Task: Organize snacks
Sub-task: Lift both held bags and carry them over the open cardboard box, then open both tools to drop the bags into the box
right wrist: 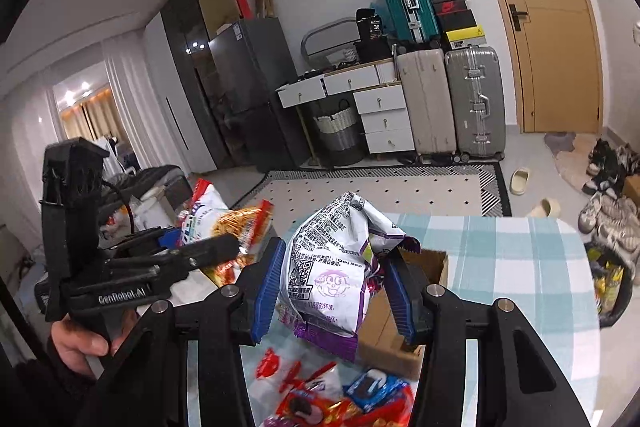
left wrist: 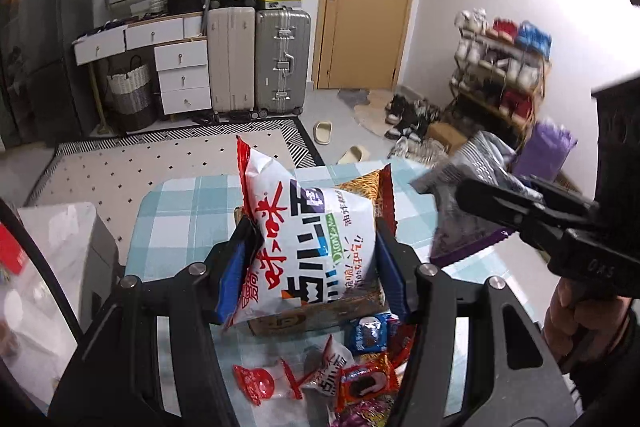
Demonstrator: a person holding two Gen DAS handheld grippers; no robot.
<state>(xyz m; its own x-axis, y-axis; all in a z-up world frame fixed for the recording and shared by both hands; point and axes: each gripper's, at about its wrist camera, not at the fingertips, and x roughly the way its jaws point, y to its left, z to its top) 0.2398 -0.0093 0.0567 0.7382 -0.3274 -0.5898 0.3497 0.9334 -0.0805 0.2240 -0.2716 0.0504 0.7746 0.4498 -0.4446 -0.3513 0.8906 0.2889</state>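
Observation:
My left gripper (left wrist: 312, 259) is shut on a white, red and orange snack bag (left wrist: 308, 231) and holds it upright above a brown cardboard box (left wrist: 304, 319). My right gripper (right wrist: 334, 287) is shut on a silver and purple snack bag (right wrist: 332, 267), held above the same box (right wrist: 404, 319). The right gripper with its bag (left wrist: 476, 179) also shows at the right of the left wrist view. The left gripper and its bag (right wrist: 236, 231) show at the left of the right wrist view. Several small snack packets (left wrist: 360, 383) lie on the checked tablecloth (left wrist: 180, 211) below.
The table (right wrist: 520, 267) has a blue and white checked cloth. More small packets (right wrist: 352, 399) lie near its front edge. A patterned rug (right wrist: 400, 187), suitcases (right wrist: 472, 103), a drawer unit (right wrist: 384, 119) and a shoe rack (left wrist: 500, 75) stand beyond.

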